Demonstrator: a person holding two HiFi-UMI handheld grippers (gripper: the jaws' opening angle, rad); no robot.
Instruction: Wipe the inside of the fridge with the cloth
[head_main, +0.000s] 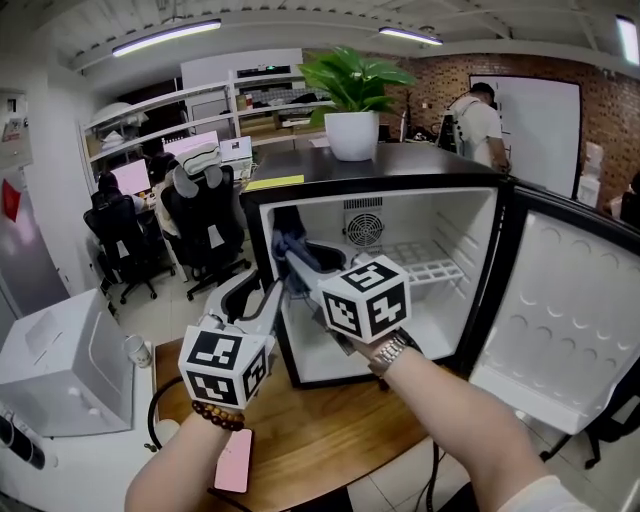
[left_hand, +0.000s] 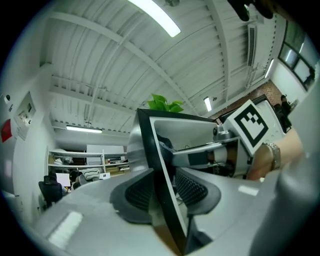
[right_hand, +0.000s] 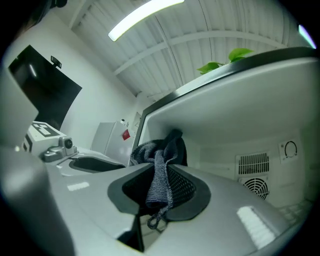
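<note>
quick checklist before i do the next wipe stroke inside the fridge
1. cloth clamped in right gripper: ok
2. fridge door wide open: ok
3. left gripper jaws closed on fridge frame: ok
4. cloth pressed against fridge interior: cannot tell
5. wire shelf clear of right gripper: ok

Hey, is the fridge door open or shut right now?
Open. The door is swung out to the right, leaving the fan and wire shelf inside exposed.
</note>
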